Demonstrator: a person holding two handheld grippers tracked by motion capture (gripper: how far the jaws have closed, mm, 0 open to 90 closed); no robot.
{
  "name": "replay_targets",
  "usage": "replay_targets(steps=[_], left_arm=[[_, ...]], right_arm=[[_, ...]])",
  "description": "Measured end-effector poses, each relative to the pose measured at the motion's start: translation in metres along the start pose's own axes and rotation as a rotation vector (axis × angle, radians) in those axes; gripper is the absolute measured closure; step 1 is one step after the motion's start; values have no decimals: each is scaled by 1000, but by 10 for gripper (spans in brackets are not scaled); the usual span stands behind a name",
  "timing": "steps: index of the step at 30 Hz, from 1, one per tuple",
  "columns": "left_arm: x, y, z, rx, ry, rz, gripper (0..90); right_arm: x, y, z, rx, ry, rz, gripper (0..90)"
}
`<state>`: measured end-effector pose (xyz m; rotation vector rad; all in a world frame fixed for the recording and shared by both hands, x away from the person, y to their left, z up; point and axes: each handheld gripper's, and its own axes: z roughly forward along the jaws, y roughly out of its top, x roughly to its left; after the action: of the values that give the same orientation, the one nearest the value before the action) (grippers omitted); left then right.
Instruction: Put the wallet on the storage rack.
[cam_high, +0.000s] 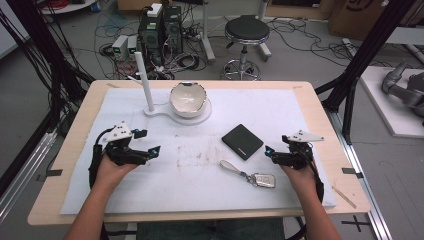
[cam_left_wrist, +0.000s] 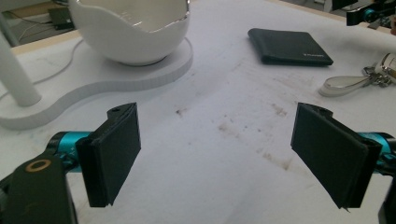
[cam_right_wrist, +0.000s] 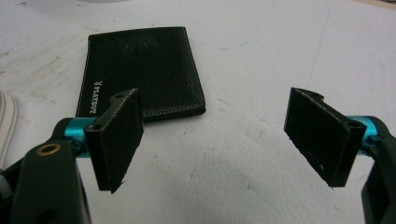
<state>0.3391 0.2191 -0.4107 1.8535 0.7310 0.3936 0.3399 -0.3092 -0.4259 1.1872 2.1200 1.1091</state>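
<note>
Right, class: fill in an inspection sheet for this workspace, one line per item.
Surface: white mat on a wooden table, stained near the middle.
Job's things: black wallet lying flat; car key with strap beside it.
Clutter: white bowl on a white stand with an upright post.
Grippers: left tool open, empty; right tool open, empty, facing the wallet.
Cables: one trails from each tool; tangles on the floor.
Surroundings: stool, computer towers.

Left gripper (cam_high: 150, 141) is held low over the white mat (cam_high: 200, 190) near its left edge, jaws spread wide, nothing between them. Right gripper (cam_high: 276, 148) sits low near the mat's right edge, jaws likewise wide and empty
</note>
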Motion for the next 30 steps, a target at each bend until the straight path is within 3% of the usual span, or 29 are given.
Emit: replay_targets(steps=[5, 7, 12, 18, 19, 20, 22, 30], left_arm=[[-7, 12, 19, 3, -51, -1, 160], [-11, 20, 35, 30, -71, 9, 161], [-16, 32, 55, 46, -102, 10, 160], [-25, 53, 92, 51, -165, 17, 161], [-25, 53, 92, 51, -165, 17, 160], [-27, 58, 105, 58, -176, 8, 161], [-28, 61, 115, 61, -192, -4, 161], [-40, 76, 148, 106, -241, 18, 160]], right_arm=[[-2, -1, -2, -9, 5, 3, 200], [-3, -1, -1, -13, 11, 25, 200], [-3, 0, 0, -10, 12, 19, 200], [-2, 1, 2, -4, 16, 16, 199], [-2, 1, 2, -4, 16, 16, 199], [-2, 1, 3, -6, 16, 19, 199], [-2, 1, 4, -10, 15, 19, 200], [-2, 1, 3, -11, 19, 8, 200]])
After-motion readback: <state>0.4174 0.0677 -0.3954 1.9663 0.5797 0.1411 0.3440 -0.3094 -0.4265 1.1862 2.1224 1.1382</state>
